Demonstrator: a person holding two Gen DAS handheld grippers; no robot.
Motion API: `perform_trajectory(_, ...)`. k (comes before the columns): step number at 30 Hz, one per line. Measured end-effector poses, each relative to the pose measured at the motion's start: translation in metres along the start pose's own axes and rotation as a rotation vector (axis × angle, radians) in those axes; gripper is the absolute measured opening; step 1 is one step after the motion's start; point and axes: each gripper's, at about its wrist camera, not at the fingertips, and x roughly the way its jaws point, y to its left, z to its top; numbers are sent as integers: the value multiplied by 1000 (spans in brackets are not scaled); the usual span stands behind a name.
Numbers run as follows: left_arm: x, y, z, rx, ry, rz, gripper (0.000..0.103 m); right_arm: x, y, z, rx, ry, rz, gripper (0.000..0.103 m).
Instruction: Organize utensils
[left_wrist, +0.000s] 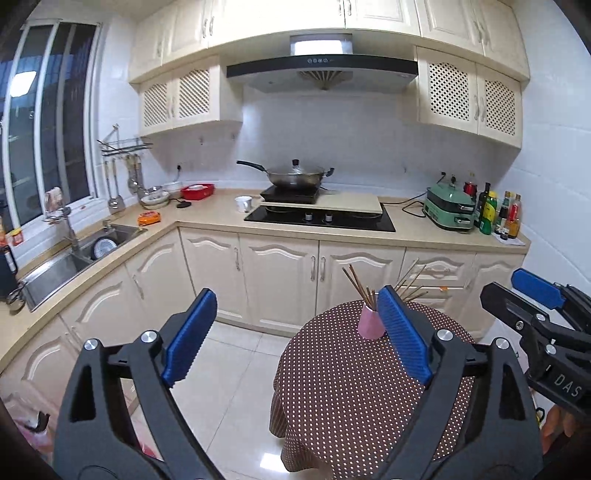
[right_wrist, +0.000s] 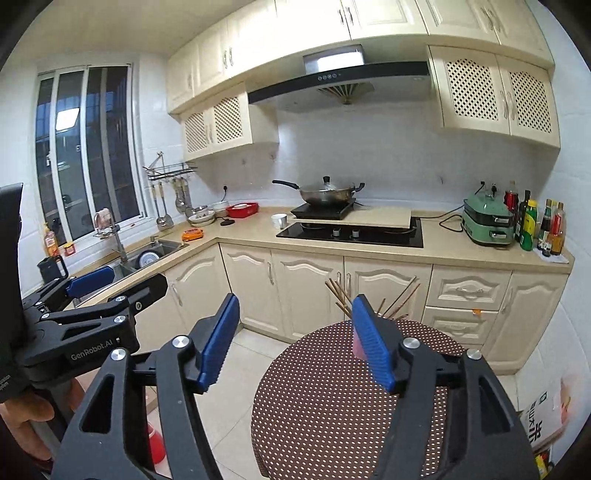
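A pink cup (left_wrist: 370, 325) stands at the far side of a small round table (left_wrist: 351, 387) with a brown polka-dot cloth. Several brown chopsticks (left_wrist: 360, 286) stick up out of it, fanned out. In the right wrist view the cup (right_wrist: 357, 345) is mostly hidden behind my right finger; the chopsticks (right_wrist: 400, 299) show above it. My left gripper (left_wrist: 295, 332) is open and empty, held above the table's near side. My right gripper (right_wrist: 295, 338) is open and empty, also short of the cup. The right gripper also shows at the right edge of the left wrist view (left_wrist: 535, 306).
Cream kitchen cabinets run behind the table. The counter holds a wok (left_wrist: 295, 175) on a hob, a white cup (left_wrist: 243, 203), a green appliance (left_wrist: 448, 208), bottles (left_wrist: 498, 214), a red container (left_wrist: 197, 191) and a sink (left_wrist: 74, 258). Tiled floor (left_wrist: 236, 369) lies left of the table.
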Motion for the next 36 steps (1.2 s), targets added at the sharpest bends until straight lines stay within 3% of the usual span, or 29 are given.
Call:
perform_trajectory(15, -87, -51, -18, -22, -65, 79, 94, -81, -21, -13, -28, -85, 10, 86)
perform_trajectory(36, -144, -54, -13, 4, -149, 139, 97, -113, -9, -12, -72, -174, 39, 94)
